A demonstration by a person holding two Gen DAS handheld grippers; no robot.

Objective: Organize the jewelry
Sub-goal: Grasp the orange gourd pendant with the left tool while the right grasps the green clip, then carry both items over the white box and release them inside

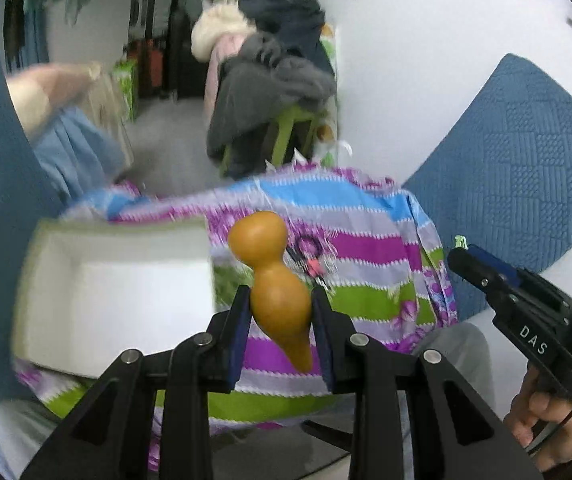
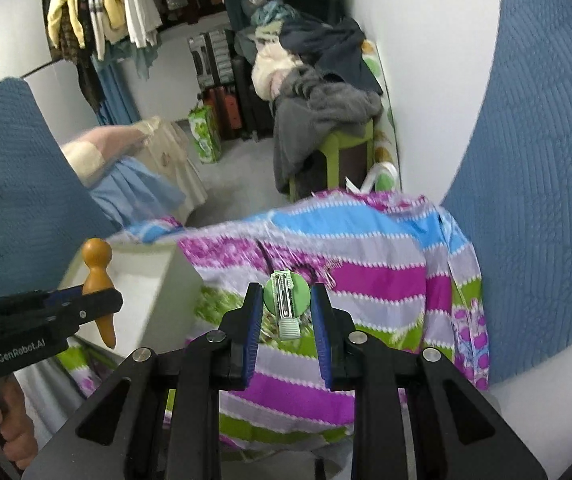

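The jaws of the left gripper (image 1: 281,308) are clenched on an orange gourd (image 1: 275,276), pinching its lower bulb between the blue pads while the narrow tip points down and the smaller bulb rises above the fingers. From the right wrist view the same gourd (image 2: 97,280) shows held up beside a white box (image 2: 153,292), which sits at the left edge of a striped cloth (image 2: 366,280) banded in purple, blue, green and grey. The jaws of the right gripper (image 2: 287,308) are clenched on a green hair clip (image 2: 287,300), a round green disc with a metal snap clip across its face and a ribbed tab hanging below. In the left wrist view the white box (image 1: 125,280) lies open just left of the gourd, and the right gripper (image 1: 486,276) reaches in from the right side, held by a hand (image 1: 542,420). On the cloth (image 1: 366,248) behind the gourd lies a small dark item with a red part (image 1: 312,262), too blurred to identify. A blue cushion (image 1: 526,168) leans against the white wall, and a pile of clothes (image 2: 318,92) sits on a green stool (image 2: 350,148) farther back.
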